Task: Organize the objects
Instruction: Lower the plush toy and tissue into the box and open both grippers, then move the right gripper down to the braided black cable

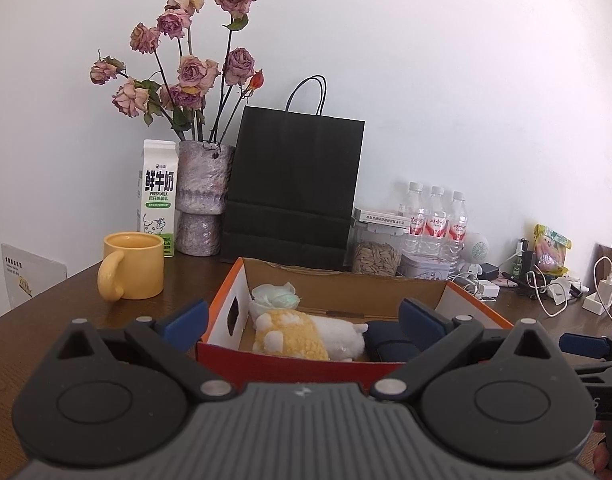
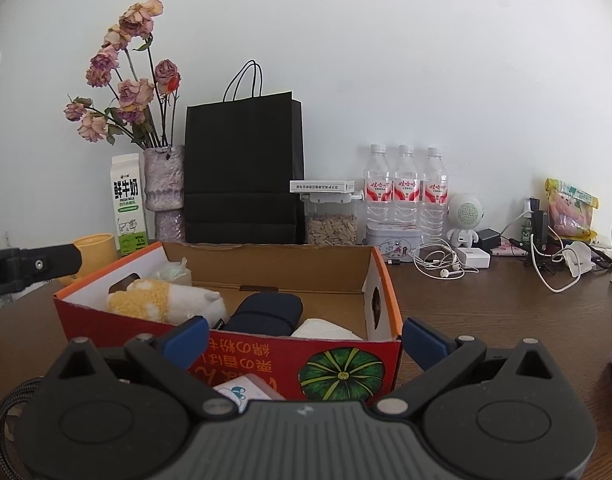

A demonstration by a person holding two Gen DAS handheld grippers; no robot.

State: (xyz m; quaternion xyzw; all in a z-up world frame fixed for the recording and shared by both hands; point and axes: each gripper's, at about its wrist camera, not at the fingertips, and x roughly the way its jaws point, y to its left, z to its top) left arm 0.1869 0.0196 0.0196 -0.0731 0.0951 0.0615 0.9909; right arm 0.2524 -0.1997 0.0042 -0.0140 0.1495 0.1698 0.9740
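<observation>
Both grippers, left gripper (image 1: 302, 322) and right gripper (image 2: 304, 338), spread wide, empty. Small white packet (image 2: 248, 394) just under right one, outside orange cardboard box (image 2: 385, 280). Yellow-white plush (image 2: 166, 300), navy pouch (image 2: 266, 314) already inside. Likely between picks; packet next: lower, close.

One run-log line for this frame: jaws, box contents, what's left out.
left gripper: open, empty | right gripper: open, empty | cardboard box: plush toy, navy pouch, white item | yellow mug: outside the box
</observation>
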